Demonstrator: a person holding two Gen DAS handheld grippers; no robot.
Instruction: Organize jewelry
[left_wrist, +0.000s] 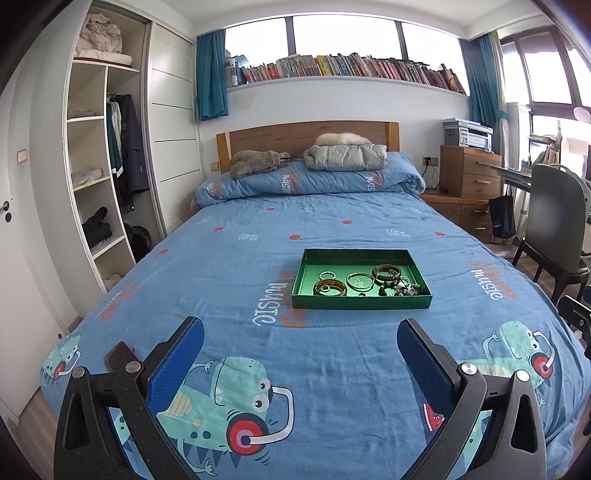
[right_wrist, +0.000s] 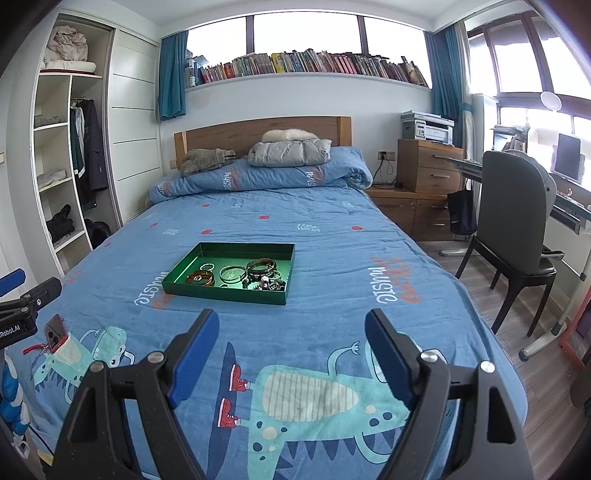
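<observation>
Jewelry (left_wrist: 364, 282) heaped tight against green tray (left_wrist: 334, 253) near wall. Left tool (left_wrist: 300, 334), right tool (right_wrist: 291, 323) wide, empty; likely to snag neighbours, tip tray.

The bedspread (left_wrist: 332, 221) is blue, printed with teal dinosaurs in red headphones, small red dots and white-and-orange lettering. At frame centre the tray (left_wrist: 360, 301) is green — inside it an amber-brown bangle (left_wrist: 330, 287). The curtains (left_wrist: 211, 74), upper left, are teal.
</observation>
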